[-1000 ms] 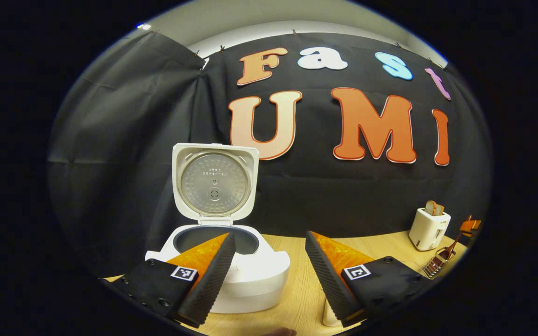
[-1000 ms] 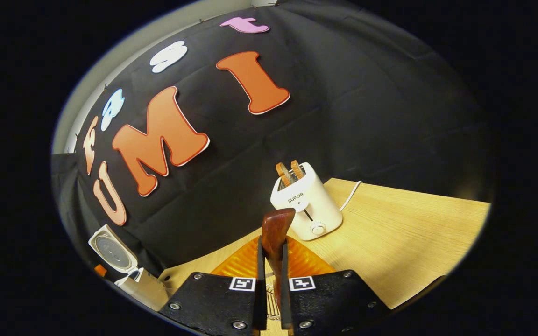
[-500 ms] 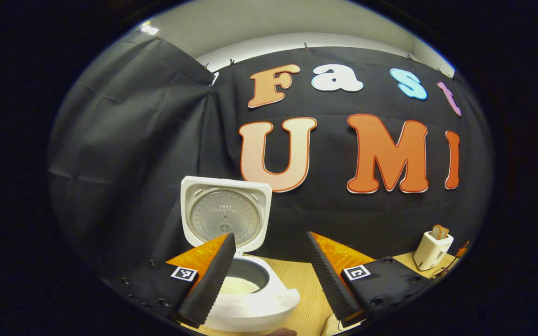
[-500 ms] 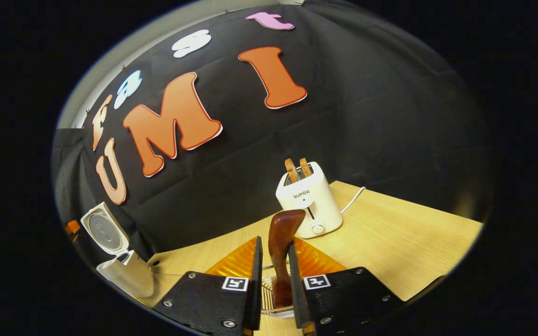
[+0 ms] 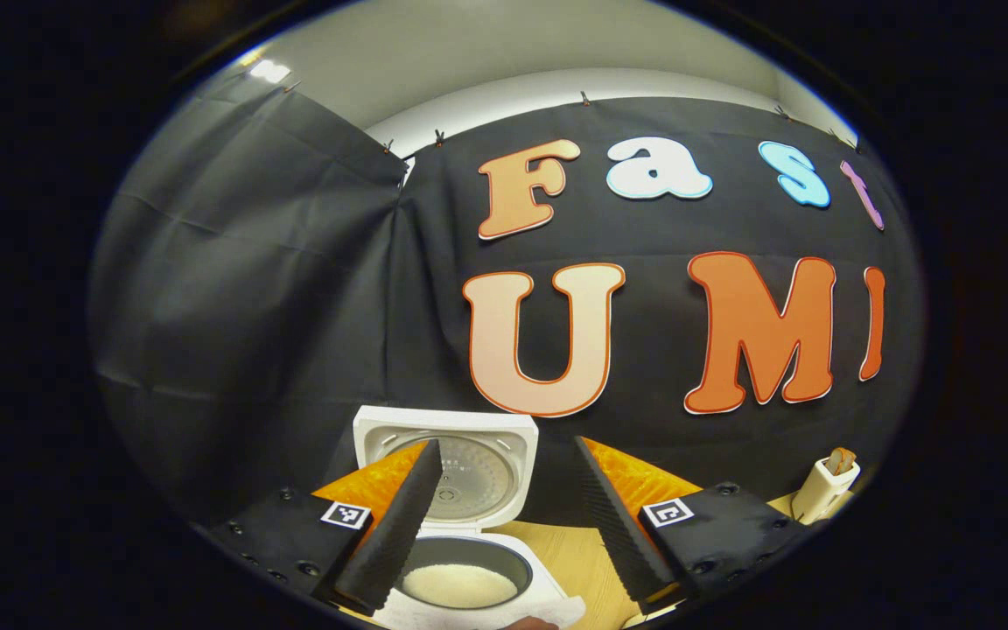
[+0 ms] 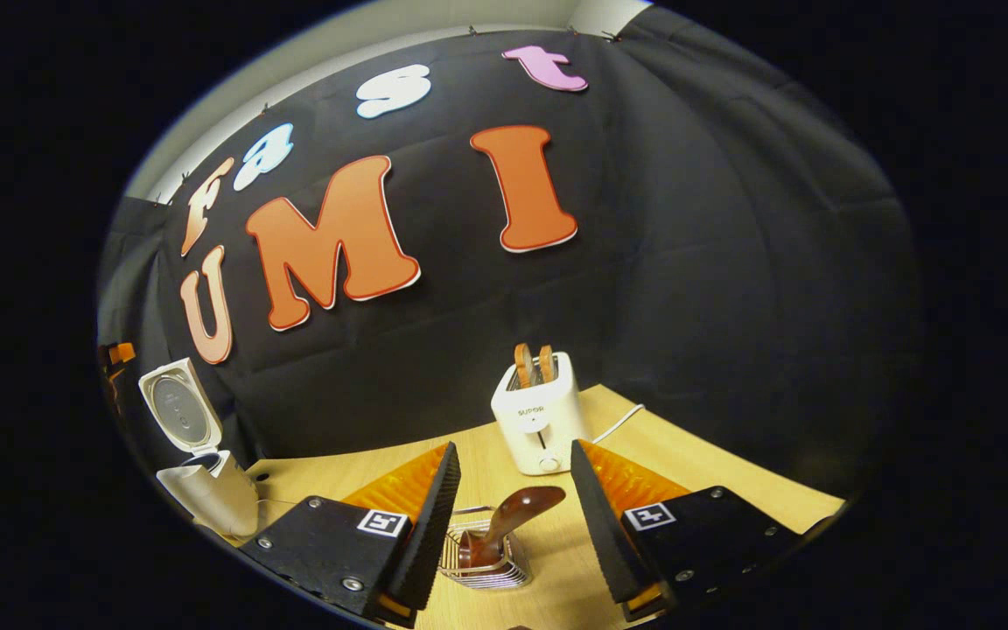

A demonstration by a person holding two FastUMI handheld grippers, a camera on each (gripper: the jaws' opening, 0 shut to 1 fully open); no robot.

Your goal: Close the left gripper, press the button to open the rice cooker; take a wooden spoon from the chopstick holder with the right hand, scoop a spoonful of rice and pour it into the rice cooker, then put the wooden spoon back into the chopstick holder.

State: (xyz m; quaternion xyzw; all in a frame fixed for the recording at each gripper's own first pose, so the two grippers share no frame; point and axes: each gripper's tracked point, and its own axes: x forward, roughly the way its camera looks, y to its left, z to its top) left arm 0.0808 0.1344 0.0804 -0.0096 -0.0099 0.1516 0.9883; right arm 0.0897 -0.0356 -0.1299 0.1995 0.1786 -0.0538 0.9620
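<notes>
Right tool spread wide, wooden spoon standing in the chopstick holder; left tool spread above the open rice cooker

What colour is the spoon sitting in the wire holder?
The wooden spoon is dark reddish-brown, seen best in the right gripper view, resting in the chopstick holder.

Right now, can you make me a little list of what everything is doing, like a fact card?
rice cooker: lid up, white rice inside the pot
wooden spoon: standing tilted in the chopstick holder, not held
right gripper: open, apart from the spoon
left gripper: open, holding nothing
toaster: on the table, two slices sticking up
</notes>
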